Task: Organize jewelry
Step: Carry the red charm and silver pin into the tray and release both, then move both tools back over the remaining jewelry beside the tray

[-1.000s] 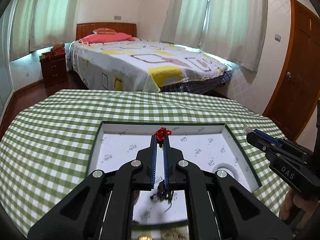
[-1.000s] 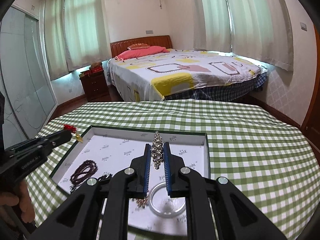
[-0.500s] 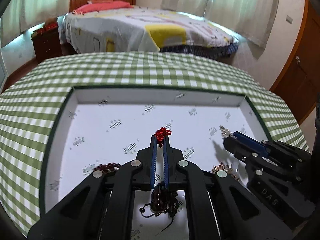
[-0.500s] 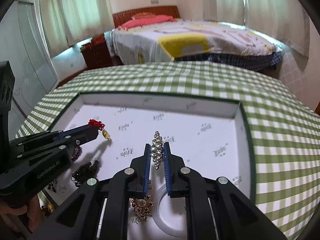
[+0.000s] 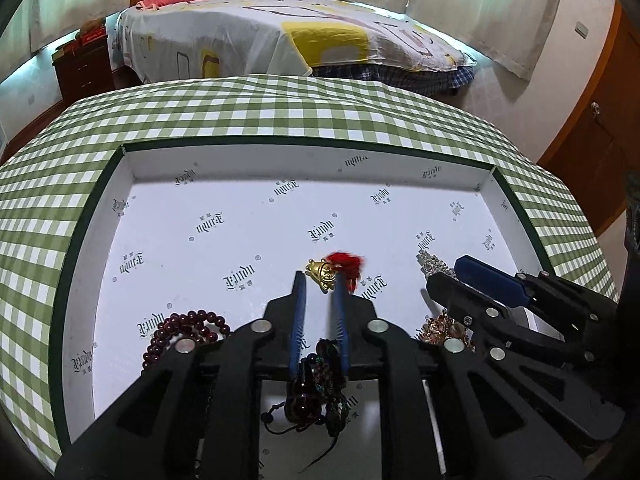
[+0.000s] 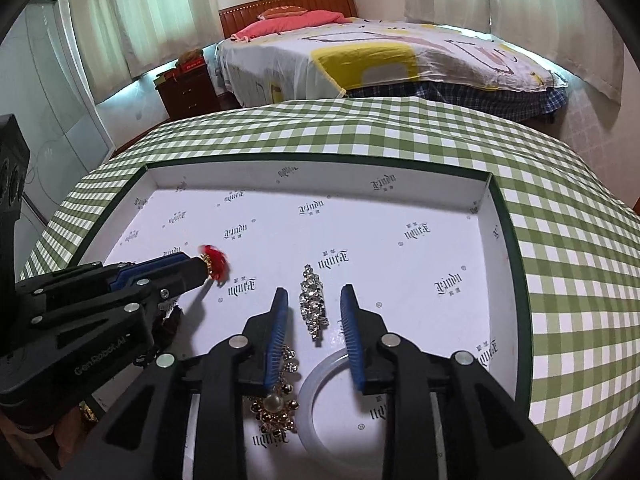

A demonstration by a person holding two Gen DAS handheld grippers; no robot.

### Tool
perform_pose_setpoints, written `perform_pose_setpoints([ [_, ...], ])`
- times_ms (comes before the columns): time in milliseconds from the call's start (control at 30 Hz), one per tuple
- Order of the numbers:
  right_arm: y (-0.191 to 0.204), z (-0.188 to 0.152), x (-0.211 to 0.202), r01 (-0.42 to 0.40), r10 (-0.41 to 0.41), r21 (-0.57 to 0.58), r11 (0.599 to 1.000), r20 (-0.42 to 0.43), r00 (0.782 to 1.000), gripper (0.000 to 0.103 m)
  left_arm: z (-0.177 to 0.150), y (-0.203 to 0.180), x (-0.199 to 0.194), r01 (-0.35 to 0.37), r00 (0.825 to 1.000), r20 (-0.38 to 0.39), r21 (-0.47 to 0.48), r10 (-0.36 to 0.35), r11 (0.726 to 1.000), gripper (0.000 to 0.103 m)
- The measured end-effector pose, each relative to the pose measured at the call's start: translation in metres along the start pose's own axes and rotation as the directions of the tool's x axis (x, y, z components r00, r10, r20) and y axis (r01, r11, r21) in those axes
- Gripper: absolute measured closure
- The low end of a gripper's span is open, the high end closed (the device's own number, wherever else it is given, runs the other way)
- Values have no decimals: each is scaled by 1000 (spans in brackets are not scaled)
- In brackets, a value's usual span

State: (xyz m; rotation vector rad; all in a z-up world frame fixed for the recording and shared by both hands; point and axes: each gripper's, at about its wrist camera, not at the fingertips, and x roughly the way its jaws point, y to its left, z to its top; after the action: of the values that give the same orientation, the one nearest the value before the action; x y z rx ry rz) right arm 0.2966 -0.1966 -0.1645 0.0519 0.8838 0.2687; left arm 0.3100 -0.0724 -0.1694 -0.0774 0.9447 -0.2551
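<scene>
Jewelry goes down mid-tray: a rhinestone-studded silver brooch (image 6: 314, 306) lies free between the right gripper's (image 6: 314, 318) opening jaws, and a gold charm with red tassel (image 5: 332, 274) sits at the left gripper's (image 5: 319, 294) parting tips. Both should lift straight up, clear of neighbouring beads. The white printed tray (image 6: 320, 178) rests on a green-checked tablecloth (image 6: 560, 240) in a bedroom.

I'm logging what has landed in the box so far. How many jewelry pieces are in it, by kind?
Dark red bead bracelet: 1
Dark corded bracelet bundle: 1
Gold charm with red tassel: 1
Rhinestone piece: 1
Gold bead cluster: 1
Clear bangle: 1
Total: 6
</scene>
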Motion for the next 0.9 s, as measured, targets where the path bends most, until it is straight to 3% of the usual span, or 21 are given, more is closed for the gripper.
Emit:
perform_pose_setpoints([
  [200,-1,2,-15,6,-6,3,1000,44,999,72,0,3,-15,5,1000,31,-17,-5,1000,67],
  [433,0,-2,-48,17,-18,6,1000,119,993,67,-7,9,-56,16,990,144,-31,-11,999,58],
  [733,3,-26,-94,59,-62,21,998,201,978,61,-31,16,-123,-30,952,305,-29,37,999,57],
  [900,1,-46,-108,77,-81,29,997,210,974,61,-51,22,-142,-51,944,325,-43,62,998,57],
])
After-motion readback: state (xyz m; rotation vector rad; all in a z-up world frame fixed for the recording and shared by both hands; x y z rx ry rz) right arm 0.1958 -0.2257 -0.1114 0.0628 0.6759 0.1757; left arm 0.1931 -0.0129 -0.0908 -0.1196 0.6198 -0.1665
